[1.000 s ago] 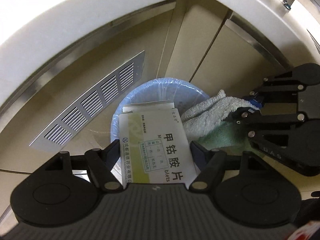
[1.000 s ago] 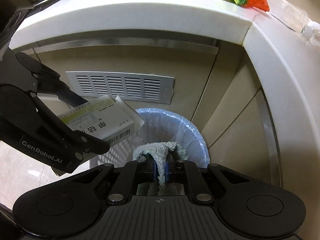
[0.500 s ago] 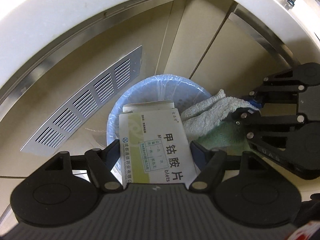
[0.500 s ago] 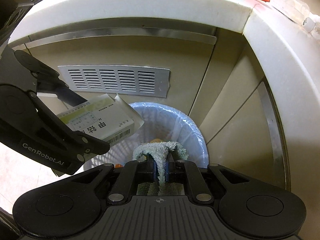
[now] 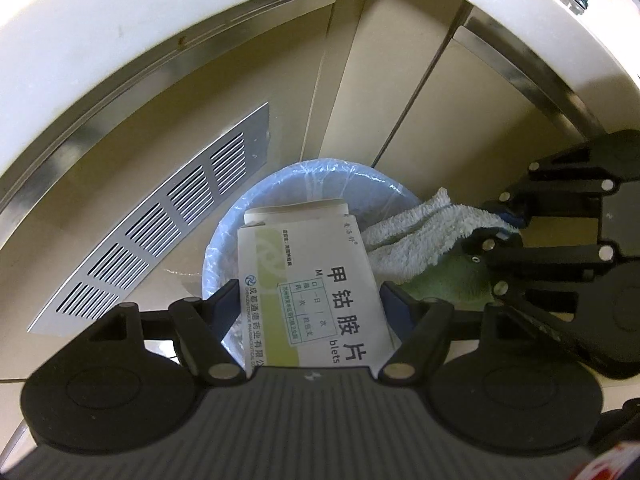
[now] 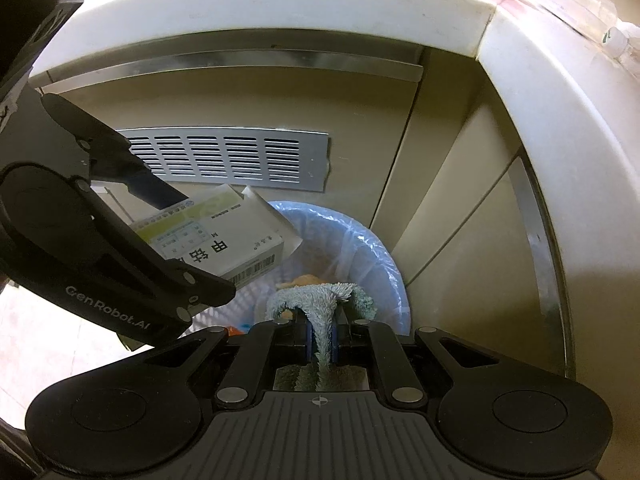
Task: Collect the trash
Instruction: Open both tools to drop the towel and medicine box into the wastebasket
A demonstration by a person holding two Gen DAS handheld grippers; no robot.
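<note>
A white curved tabletop (image 5: 120, 40) is seen above beige cabinet panels, one slotted metal vent (image 5: 160, 240) and a pale floor. One bin (image 6: 380, 264) lined with a blue bag is placed below. One medicine box (image 5: 316, 292) is clamped between the wide-set fingers of the left gripper (image 5: 312, 300) above the bin. One fluffy cloth (image 6: 320, 308) is pinched in the closed right gripper (image 6: 322, 336), just beside the box, over the bin's rim.

Open bin mouth (image 6: 360, 240) below; countertop edge (image 6: 280, 12) overhead, cabinet doors (image 6: 460, 208) behind.
</note>
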